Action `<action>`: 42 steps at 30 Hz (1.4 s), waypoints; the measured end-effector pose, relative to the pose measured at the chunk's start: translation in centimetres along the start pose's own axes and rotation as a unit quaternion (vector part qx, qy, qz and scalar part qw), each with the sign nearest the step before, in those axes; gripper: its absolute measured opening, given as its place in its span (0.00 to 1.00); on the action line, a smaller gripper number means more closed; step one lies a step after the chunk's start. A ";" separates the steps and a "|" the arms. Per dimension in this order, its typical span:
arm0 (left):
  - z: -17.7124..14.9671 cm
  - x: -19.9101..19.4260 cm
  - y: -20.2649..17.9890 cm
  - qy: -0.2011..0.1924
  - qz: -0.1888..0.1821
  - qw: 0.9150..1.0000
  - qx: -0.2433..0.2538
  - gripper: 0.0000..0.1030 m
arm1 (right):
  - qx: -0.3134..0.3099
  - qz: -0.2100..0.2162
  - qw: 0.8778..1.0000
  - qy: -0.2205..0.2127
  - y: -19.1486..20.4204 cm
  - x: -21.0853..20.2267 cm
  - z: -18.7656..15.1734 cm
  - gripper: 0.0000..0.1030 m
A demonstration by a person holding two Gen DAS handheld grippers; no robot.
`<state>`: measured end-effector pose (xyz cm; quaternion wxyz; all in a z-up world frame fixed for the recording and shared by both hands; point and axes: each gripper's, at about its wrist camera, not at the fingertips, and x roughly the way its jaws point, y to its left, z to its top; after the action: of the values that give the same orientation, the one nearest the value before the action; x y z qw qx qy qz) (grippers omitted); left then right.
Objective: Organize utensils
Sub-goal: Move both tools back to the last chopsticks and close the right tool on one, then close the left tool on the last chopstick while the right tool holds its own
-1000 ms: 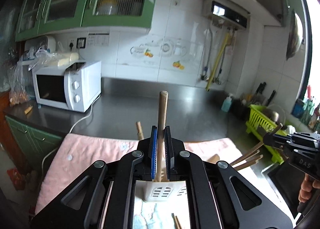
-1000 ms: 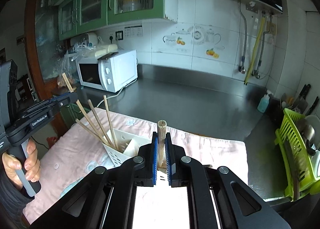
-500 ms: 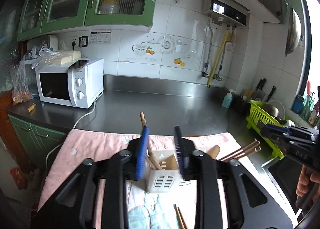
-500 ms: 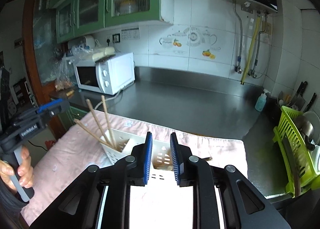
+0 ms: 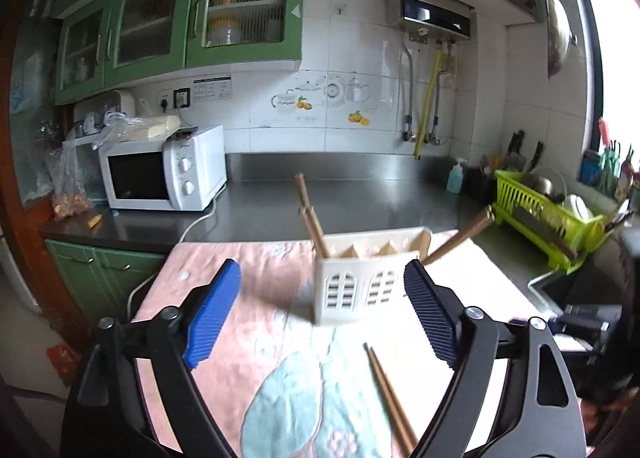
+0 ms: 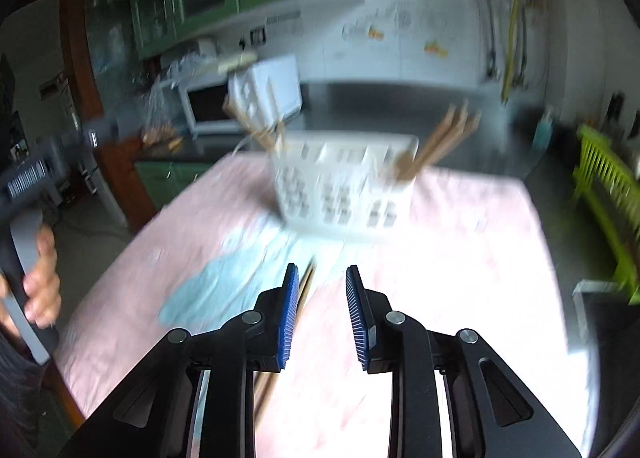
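Two loose chopsticks lie on the pink cloth low in the frame, near the white caddy. They look light, stiff and thin, likely slippery; pinch both mid-length. The left gripper is opening wide, empty. The right gripper, blurred, is opening narrowly, apparently empty.

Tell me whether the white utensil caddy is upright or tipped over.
Upright: the caddy stands on the pink cloth, chopsticks leaning out of its open top.

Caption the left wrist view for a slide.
Left gripper opening, empty, before white caddy of chopsticks; loose pair on pink cloth.
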<state>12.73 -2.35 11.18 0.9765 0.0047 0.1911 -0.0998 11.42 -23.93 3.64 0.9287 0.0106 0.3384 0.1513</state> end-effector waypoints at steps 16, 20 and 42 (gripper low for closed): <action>-7.4 -1.4 2.5 0.043 0.043 0.998 -0.027 0.95 | 0.043 0.008 0.995 0.086 3.9 6.6 -9.8 0.14; -8.4 -0.9 3.2 0.052 0.049 0.997 -0.036 0.95 | 0.051 0.003 0.994 0.097 4.0 7.8 -10.1 0.12; -11.7 1.0 3.1 0.094 0.045 0.993 -0.047 0.95 | 0.067 -0.013 0.992 0.103 3.5 9.2 -10.4 0.07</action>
<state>9.93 1.08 -0.15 0.9568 -0.0230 0.2863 -0.0458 10.50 -18.78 -9.69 0.8880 0.0530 0.4416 0.1169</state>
